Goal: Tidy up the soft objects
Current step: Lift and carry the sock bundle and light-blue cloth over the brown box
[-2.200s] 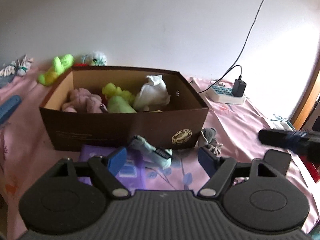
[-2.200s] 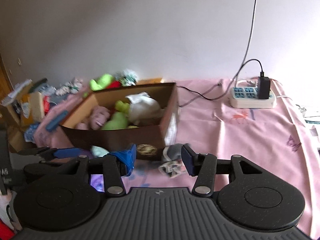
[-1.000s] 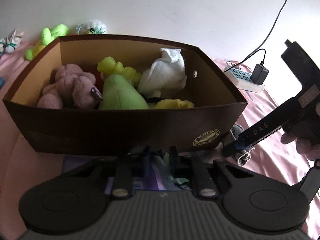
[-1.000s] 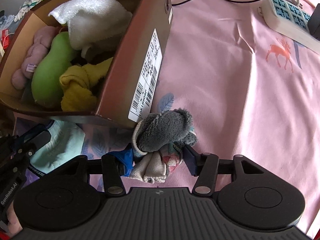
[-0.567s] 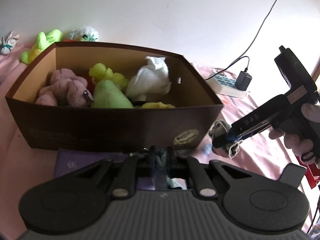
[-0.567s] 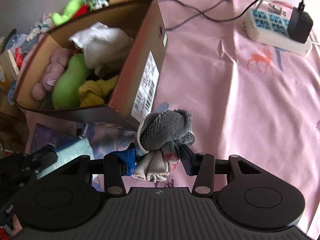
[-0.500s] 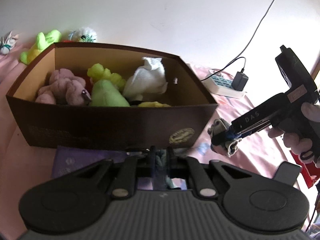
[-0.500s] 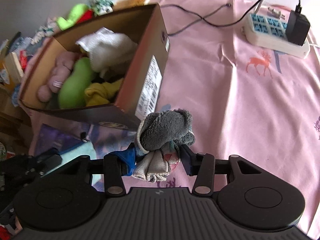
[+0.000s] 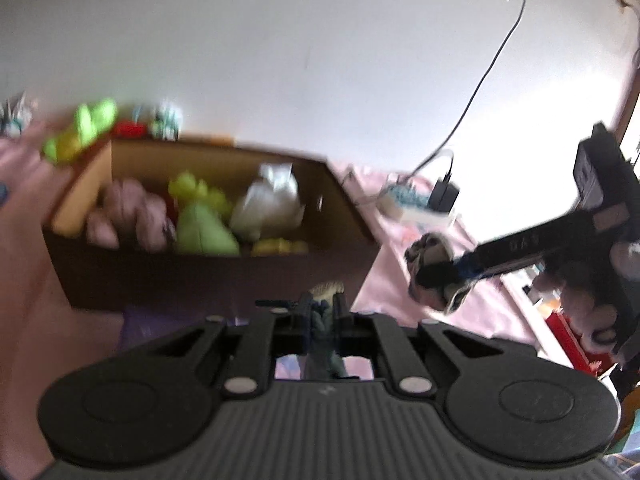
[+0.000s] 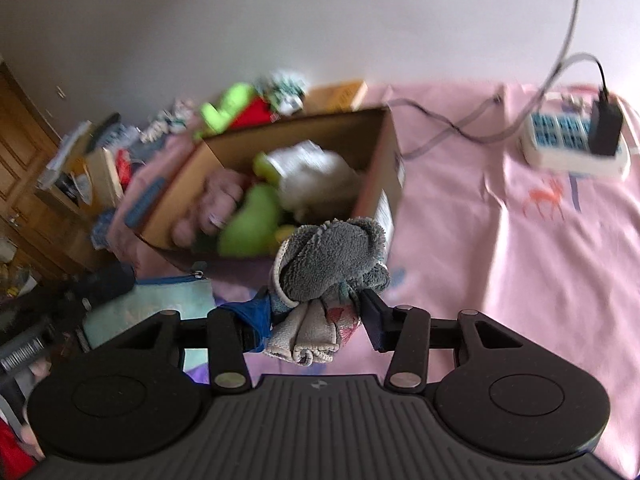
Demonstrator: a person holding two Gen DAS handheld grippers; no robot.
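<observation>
My left gripper is shut on a pale mint cloth, a thin strip of which shows between the pads. In the right wrist view the mint cloth hangs at the lower left, in front of the box. My right gripper is shut on a bundle of grey fluffy socks, held in the air near the box's front right corner. From the left wrist view that right gripper and grey bundle float right of the brown cardboard box. The box holds pink, green, white and yellow soft things.
A white power strip with a black charger and cables lies on the pink sheet at the right. A green toy and other small items sit behind the box. Clutter and a wooden door fill the far left.
Both grippers have risen off the sheet with their loads. The mint cloth and the grey bundle are now in the air. The box sits lower and farther off in both views.
</observation>
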